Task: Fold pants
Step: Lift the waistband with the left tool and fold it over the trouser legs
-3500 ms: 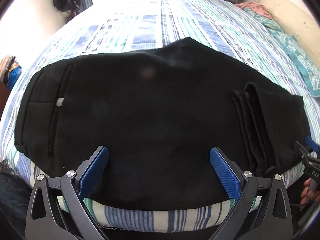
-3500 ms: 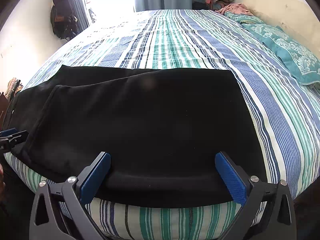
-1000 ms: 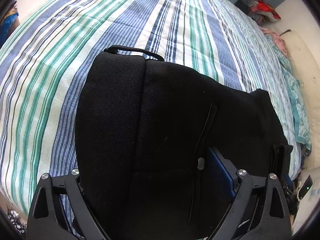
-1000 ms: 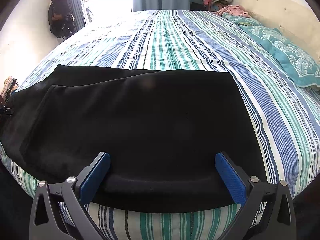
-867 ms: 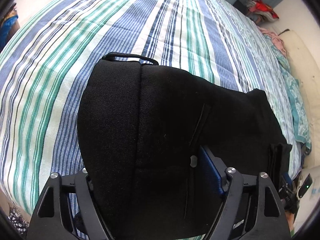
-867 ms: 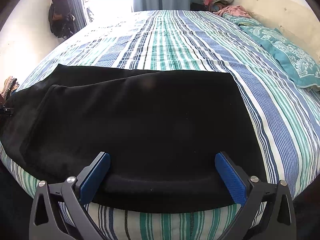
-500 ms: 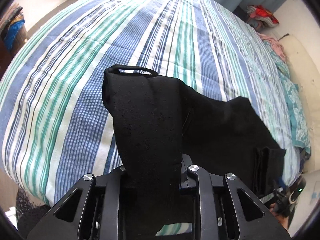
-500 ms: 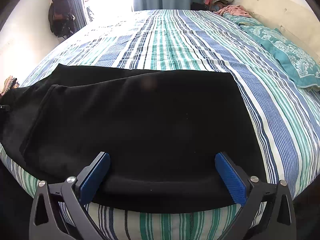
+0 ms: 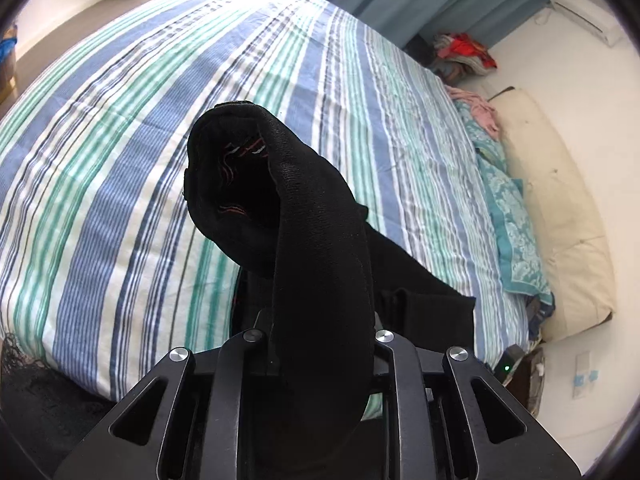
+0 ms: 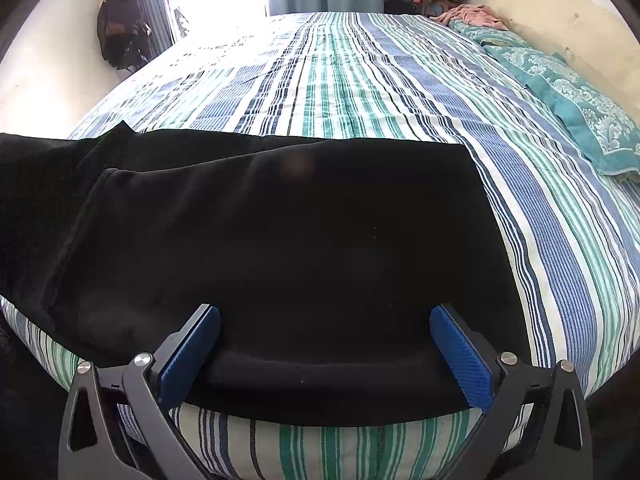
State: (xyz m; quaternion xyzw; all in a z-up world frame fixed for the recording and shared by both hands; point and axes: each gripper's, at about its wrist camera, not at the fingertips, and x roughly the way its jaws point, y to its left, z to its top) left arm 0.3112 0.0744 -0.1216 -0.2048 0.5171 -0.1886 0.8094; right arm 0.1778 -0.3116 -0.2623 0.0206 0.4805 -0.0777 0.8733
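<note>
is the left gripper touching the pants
Touching. The left wrist view shows the left gripper closing, its jaws nearly together, on a bunched fold of the black pants, which rises from between them above the bed.

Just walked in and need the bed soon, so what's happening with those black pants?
A person with a gripper in each hand is folding the black pants on the striped bed. The left gripper is clamped on the waistband end, which is bunched and raised off the bed, with its jaws closing on the cloth. The right gripper is open over the leg end lying flat at the bed's near edge, not gripping it. The fold is not yet done.
</note>
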